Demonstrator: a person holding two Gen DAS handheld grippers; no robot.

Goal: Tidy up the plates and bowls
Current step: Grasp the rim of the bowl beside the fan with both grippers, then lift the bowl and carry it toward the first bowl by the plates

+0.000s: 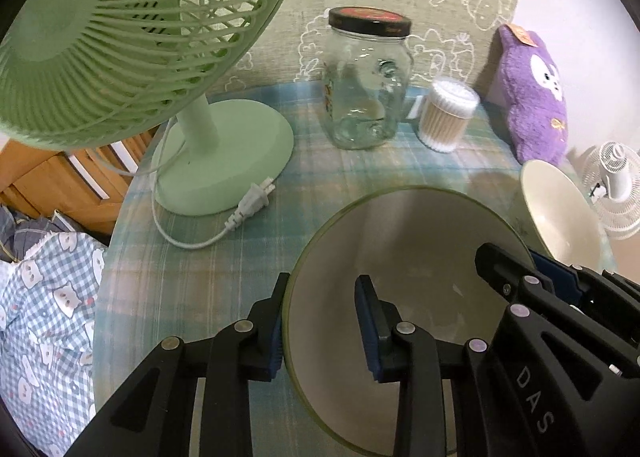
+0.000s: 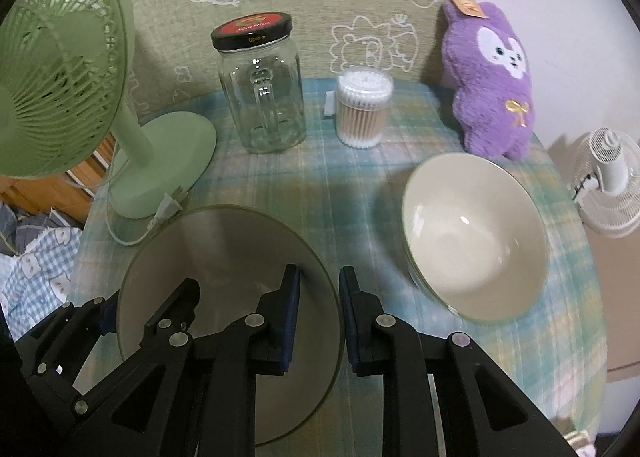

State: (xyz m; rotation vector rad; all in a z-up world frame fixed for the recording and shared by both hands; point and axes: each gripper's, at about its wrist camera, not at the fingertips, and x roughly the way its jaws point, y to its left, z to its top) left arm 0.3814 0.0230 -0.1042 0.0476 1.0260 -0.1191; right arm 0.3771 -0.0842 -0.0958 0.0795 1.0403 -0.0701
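Both claws straddle the rim of one wide bowl [image 2: 224, 281] on the plaid tablecloth [image 2: 328, 193]. Left gripper [image 1: 320, 327] has its jaws parted, one pad outside the bowl's left wall, one inside, with a gap at the inner pad. Right gripper [image 2: 320, 315] straddles the opposite rim likewise, jaws apart; whether either pad presses the wall I cannot tell. Right of that claw, apart from it, sits a second white bowl [image 2: 476, 237], tilted.

left gripper [image 1: 324, 327]: my jaws parted, low centre of frame | right gripper [image 2: 320, 321]: jaws parted, low centre
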